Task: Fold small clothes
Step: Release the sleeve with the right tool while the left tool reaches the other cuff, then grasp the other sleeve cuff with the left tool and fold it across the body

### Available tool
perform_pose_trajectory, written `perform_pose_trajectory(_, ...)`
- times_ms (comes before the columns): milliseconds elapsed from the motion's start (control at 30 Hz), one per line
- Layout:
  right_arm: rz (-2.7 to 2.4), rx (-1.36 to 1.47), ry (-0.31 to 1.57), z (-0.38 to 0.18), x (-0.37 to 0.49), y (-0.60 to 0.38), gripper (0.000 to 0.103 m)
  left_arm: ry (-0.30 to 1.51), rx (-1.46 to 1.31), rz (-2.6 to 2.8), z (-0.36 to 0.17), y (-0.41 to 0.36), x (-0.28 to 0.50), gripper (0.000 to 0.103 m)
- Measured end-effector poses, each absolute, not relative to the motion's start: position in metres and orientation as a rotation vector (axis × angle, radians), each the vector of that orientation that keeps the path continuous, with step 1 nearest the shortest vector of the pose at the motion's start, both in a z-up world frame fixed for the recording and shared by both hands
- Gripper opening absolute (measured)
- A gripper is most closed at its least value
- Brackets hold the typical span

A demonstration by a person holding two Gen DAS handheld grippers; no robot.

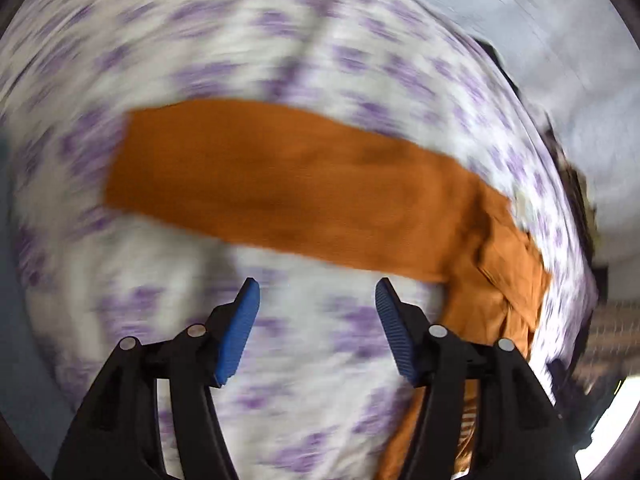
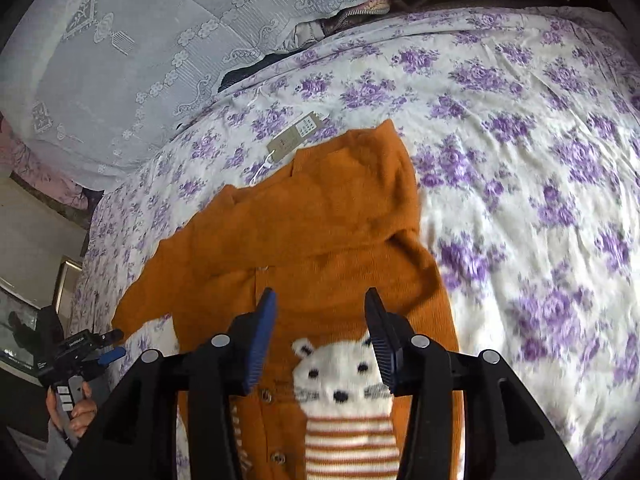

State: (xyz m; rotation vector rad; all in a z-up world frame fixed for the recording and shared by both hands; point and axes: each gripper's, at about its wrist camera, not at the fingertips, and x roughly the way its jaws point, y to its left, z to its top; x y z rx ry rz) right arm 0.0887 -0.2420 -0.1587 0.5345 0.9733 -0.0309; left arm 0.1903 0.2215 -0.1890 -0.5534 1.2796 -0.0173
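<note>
An orange knitted cardigan [image 2: 320,232] lies flat on the flowered bedsheet [image 2: 520,140]; it has a white animal face and stripes on its front and a paper tag [image 2: 296,132] at the collar. My right gripper [image 2: 320,294] hovers over its chest, open, with nothing between the pads. In the blurred left wrist view one orange sleeve [image 1: 280,184] stretches across the sheet. My left gripper [image 1: 316,284] stands open just short of that sleeve, over bare sheet [image 1: 304,360]. In the right wrist view the left gripper [image 2: 118,344] shows at the far left, off the sleeve's end, held by a hand [image 2: 76,408].
A white lace cover [image 2: 120,40] drapes over something beyond the bed's far edge. Dark and striped clothes [image 2: 344,16] lie bunched along that edge. A glass-fronted piece of furniture [image 2: 24,320] stands at the left.
</note>
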Motion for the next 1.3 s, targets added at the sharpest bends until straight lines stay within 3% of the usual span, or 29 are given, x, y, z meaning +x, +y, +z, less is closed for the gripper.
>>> perform_pose_trajectory(400, -0.116, 0.506, 0.924, -0.112, 0.009, -0.231, 0.046, 1.181, -0.988, -0.01, -0.235, 0.314, 0.191, 0.049)
perform_pose_trajectory(533, -0.148, 0.507, 0.902, -0.101, -0.008, -0.23, 0.046, 1.163, -1.027, -0.016, -0.239, 0.329, 0.193, 0.039)
perform_pose_trajectory(600, -0.147, 0.507, 0.898, -0.098, -0.013, -0.227, 0.046, 1.164, -1.004, -0.009, -0.236, 0.331, 0.195, 0.023)
perform_pose_trajectory(700, -0.127, 0.501, 0.889, -0.096, -0.013, -0.222, 0.046, 1.159, -0.974, -0.016, -0.231, 0.332, 0.195, 0.01)
perform_pose_trajectory(1300, 0.046, 0.554, 0.9, -0.114, 0.005, -0.227, 0.046, 1.084, -0.398, -0.067, -0.115, 0.223, 0.206, 0.007)
